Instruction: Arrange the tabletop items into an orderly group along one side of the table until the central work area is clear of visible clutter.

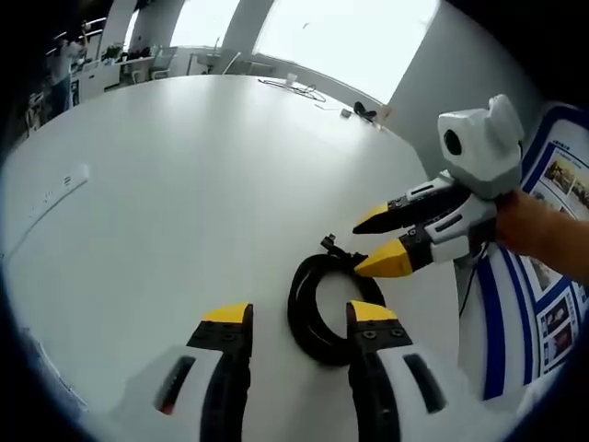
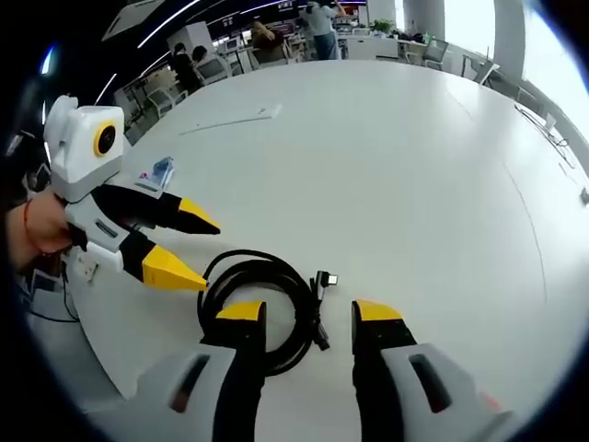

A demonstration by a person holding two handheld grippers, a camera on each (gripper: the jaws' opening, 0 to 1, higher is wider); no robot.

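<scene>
Left gripper view: left gripper point(image 1: 293, 322) gaping over coiled black cable point(image 1: 324, 308); right gripper point(image 1: 379, 241) parted, empty, alongside.

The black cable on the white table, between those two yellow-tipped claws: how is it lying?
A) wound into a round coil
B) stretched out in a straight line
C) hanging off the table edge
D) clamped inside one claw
A: the black cable lies wound in a loose ring flat on the table, with its plug end poking out beside it; the right gripper and left gripper are both open around it.
</scene>
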